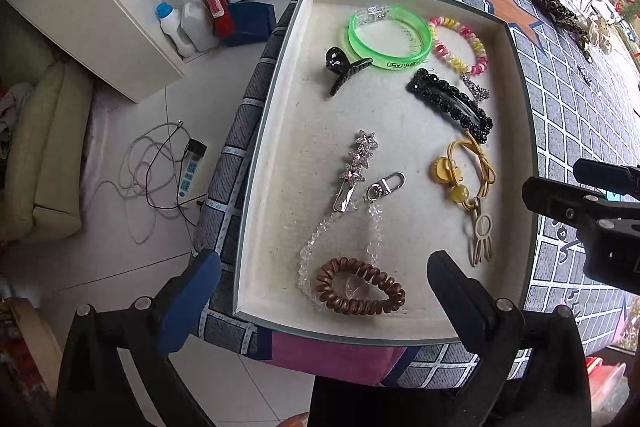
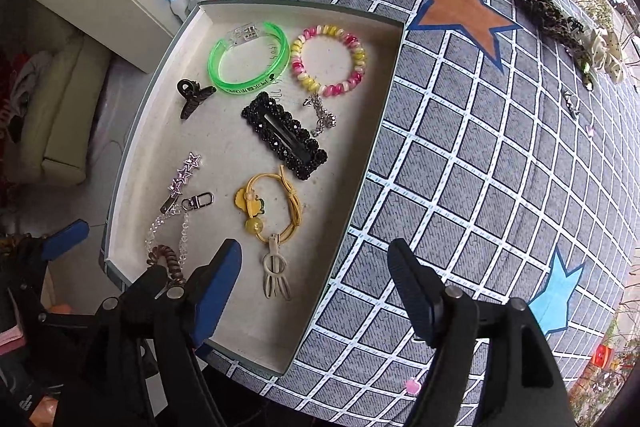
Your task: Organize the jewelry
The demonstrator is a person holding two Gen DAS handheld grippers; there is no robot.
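A shallow cream-lined tray (image 1: pixel 276 115) sits on a desk covered in a grey checked cloth (image 2: pixel 480 155), holding hair clips, bands and bracelets. The left gripper (image 1: pixel 324 279) hovers over the tray's near end, its jaws spread wide and empty, framing a brown coil hair tie (image 1: pixel 360 287) that lies across a clear bead chain (image 1: pixel 316 239). The right gripper (image 2: pixel 316 287) hangs above the tray's right edge, jaws likewise wide apart and holding nothing, one finger over the lining, the other over the cloth. Farther in lie a green bangle (image 1: pixel 388 39), a pink-and-yellow coil bracelet (image 2: pixel 328 61), a black beaded clip (image 2: pixel 284 135) and a yellow hair tie (image 2: pixel 272 207).
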